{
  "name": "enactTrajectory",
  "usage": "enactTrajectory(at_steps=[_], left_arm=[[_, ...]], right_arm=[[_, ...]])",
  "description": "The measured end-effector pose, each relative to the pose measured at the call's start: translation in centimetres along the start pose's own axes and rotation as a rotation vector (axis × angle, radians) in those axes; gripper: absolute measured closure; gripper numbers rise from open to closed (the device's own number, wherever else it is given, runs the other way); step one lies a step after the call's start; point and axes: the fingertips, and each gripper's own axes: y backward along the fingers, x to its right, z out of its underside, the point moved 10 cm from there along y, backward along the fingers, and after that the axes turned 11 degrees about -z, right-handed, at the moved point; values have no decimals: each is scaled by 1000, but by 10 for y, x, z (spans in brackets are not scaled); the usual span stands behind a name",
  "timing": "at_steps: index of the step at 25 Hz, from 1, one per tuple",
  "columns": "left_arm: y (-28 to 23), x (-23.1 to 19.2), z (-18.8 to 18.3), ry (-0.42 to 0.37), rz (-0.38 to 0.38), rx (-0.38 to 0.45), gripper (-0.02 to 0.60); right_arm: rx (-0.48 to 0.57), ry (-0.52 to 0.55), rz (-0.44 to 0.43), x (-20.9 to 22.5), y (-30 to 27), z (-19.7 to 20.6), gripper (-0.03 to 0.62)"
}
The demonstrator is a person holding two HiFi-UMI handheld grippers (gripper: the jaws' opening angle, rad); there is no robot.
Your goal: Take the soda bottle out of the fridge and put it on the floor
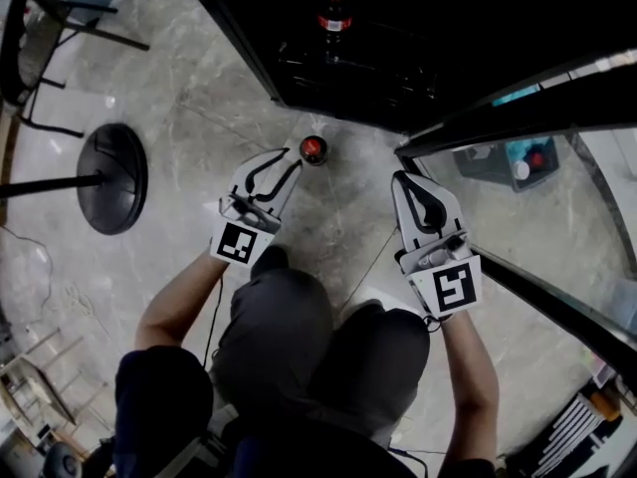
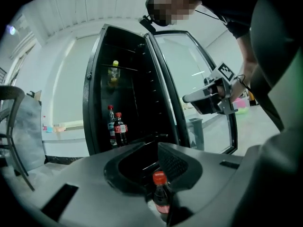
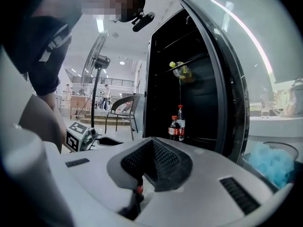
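On the floor point(image 1: 199, 88), just in front of the fridge's point(image 1: 388, 88) lower front edge and near the corner where its open glass door point(image 1: 557, 187) hangs, the soda bottle point(image 1: 314, 149) stands upright on its own, red cap up. Nothing touches it.

Your left gripper point(image 1: 292, 159) hangs just beside the bottle, with its tips pointing toward the cap. Its jaws stand only a narrow way apart and pinch nothing. In the left gripper view the bottle shows beyond and below them, free of the pads. Your right gripper point(image 1: 401, 177) is a little further off toward the door, with its jaws pressed together at the tips and empty.

By my reading the task is as good as done: the bottle is out of the fridge and on the floor, and it looks steady. Two more bottles point(image 1: 334, 8) stand on a shelf inside, but the task asks for only one. What is left, if anything, is to draw both grippers clear without knocking the bottle, since your left one is so near its cap. You might also close the door, though the task does not ask for that.
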Motion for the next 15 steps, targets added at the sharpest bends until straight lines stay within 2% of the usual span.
enactTrajectory(at_steps=[1, 4, 10, 12, 15], left_arm=[[2, -2, -6, -4, -9, 0, 506], [6, -7, -19, 6, -34, -8, 535], [6, -16, -64, -11, -47, -6, 554], [5, -23, -86, -4, -60, 4, 557], [12, -30, -124, -13, -50, -31, 557]], right_arm=[[1, 4, -5, -1, -1, -3, 576], [7, 14, -12, -1, 0, -13, 576], [15, 14, -7, -1, 11, -46, 576], [21, 10, 2, 0, 17, -65, 576], [44, 26, 33, -8, 28, -103, 576]])
